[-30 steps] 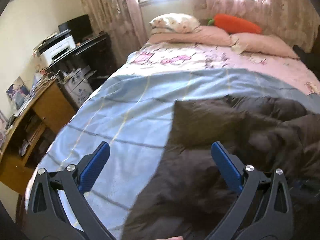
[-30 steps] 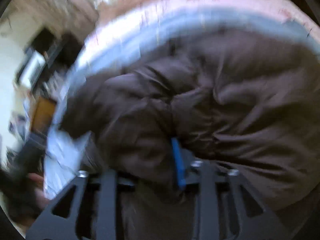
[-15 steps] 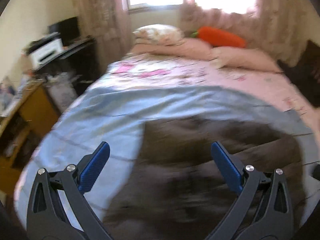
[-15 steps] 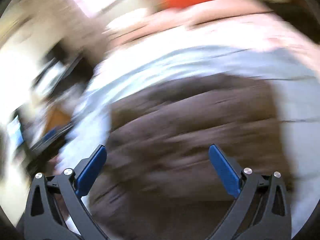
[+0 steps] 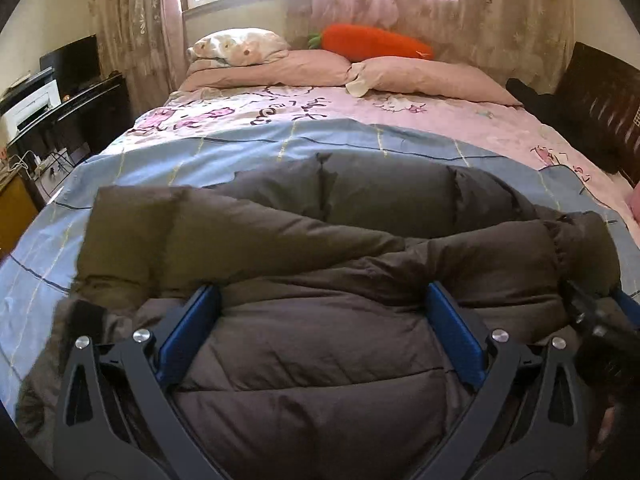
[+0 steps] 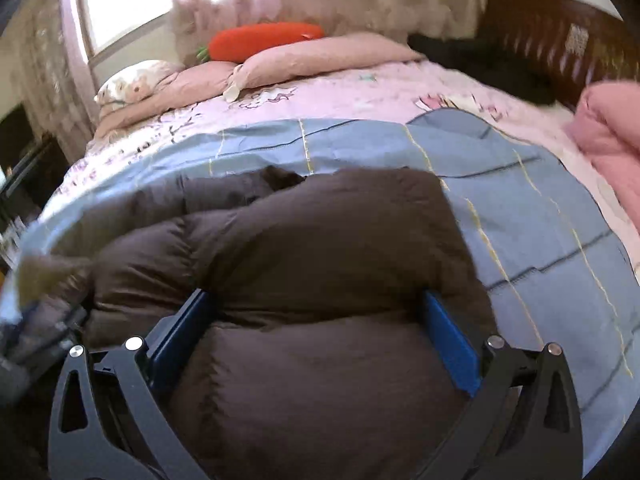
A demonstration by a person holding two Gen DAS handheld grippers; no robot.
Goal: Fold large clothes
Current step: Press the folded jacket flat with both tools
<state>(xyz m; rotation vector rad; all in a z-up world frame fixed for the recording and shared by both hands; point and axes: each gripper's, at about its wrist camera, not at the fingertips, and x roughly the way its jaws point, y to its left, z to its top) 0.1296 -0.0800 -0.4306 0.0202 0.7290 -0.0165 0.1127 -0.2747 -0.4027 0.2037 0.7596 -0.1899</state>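
Changed since one second ago: right gripper [image 6: 320, 340], then closed on a bunch of the brown puffer jacket [image 5: 340, 248], now has its jaws fully spread and nothing held; left gripper [image 5: 320, 336] is lower and closer over the garment, jaws as wide as before.

Item: jacket, large, quilted, dark brown. Lies on the blue checked sheet [image 5: 248, 148], directly ahead of and beneath both grippers; both sleeves are crossed over the body just beyond the left gripper's fingertips.

Step in hand (judged): between folds. Sleeves look already brought in; the body is not yet doubled over.

Next move calls for (judged): both grippers closing on the near hem, one toward each side, then carrying it away from the person over the sleeves. Padding is bulky and may spring back.

Pose: both grippers tilt downward, side by side, blue pads straddling the quilting without pinching it. Right gripper shows at the left gripper's right edge.
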